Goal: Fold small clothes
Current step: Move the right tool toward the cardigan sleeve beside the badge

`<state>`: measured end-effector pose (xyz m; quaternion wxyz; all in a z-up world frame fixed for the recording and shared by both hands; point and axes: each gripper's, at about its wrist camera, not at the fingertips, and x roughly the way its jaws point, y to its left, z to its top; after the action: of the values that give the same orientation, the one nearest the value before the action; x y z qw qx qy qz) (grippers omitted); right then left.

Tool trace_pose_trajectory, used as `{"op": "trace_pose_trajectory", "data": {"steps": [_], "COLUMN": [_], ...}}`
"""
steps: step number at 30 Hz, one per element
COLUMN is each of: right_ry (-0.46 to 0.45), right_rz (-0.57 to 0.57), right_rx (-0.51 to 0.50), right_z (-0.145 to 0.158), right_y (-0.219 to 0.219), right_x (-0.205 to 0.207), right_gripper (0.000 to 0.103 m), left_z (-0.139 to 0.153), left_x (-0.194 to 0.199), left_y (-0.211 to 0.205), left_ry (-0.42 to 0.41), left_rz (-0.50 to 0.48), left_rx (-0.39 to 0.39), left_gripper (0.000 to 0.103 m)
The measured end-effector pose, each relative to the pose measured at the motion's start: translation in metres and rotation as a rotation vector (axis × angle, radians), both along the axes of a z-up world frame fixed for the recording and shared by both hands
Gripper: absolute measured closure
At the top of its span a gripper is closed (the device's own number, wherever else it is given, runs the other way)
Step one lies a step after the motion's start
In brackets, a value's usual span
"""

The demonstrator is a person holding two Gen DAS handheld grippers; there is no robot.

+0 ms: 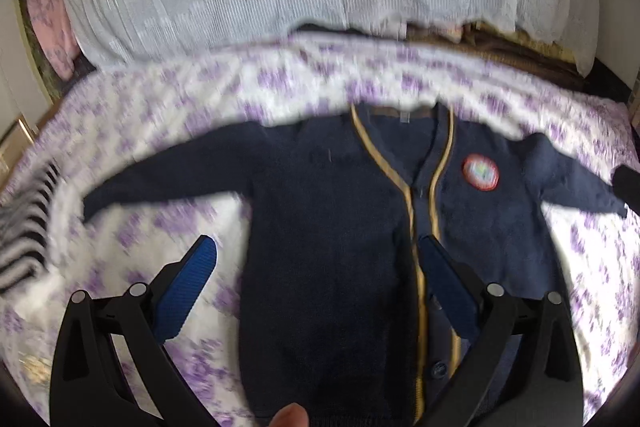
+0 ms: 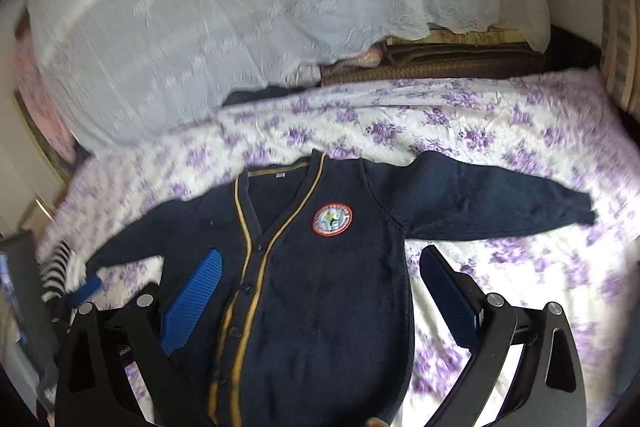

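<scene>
Navy cardigan (image 1: 328, 227) flat on floral bedsheet (image 2: 500, 123), sleeves spread; left tool (image 1: 316, 259) and right tool (image 2: 320, 267) wide, hovering above, empty.

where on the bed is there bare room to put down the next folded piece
Bare floral bedsheet lies beyond the navy knit cardigan, before the brown folded blankets, and right of its body under the spread right sleeve. The left is crowded by a striped black-and-white garment.
</scene>
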<state>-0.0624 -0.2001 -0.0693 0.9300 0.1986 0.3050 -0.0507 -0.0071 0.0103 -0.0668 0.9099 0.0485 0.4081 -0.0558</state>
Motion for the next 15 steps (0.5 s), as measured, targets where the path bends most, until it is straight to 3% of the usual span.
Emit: {"op": "trace_pose_trajectory", "data": {"steps": [3, 6, 9, 11, 13, 15], "right_ry": [0.081, 0.052, 0.034, 0.153, 0.247, 0.226], "right_rz": [0.012, 0.031, 0.153, 0.261, 0.292, 0.342], "right_rx": [0.290, 0.455, 0.490, 0.487, 0.464, 0.406], "right_z": [-0.048, -0.062, -0.063, -0.078, -0.093, -0.100], "right_y": [-0.037, -0.049, -0.026, -0.003, 0.008, 0.011], "right_x": [0.004, 0.004, 0.010, 0.018, 0.013, -0.009], "right_gripper": [0.003, 0.003, 0.003, 0.003, 0.003, 0.003], "left_z": [-0.033, -0.066, -0.083, -0.083, -0.083, -0.084], "left_x": [0.011, 0.025, 0.027, 0.022, 0.014, 0.002], "left_y": [0.003, -0.002, -0.008, -0.005, 0.002, 0.012], "left_ry": [0.083, 0.182, 0.199, 0.183, 0.181, 0.188], "left_rz": [0.017, 0.017, 0.011, 0.003, -0.011, -0.025], "left_rx": [-0.012, -0.001, 0.057, 0.069, 0.065, 0.047], "left_gripper": [0.004, 0.004, 0.004, 0.004, 0.004, 0.004]}}
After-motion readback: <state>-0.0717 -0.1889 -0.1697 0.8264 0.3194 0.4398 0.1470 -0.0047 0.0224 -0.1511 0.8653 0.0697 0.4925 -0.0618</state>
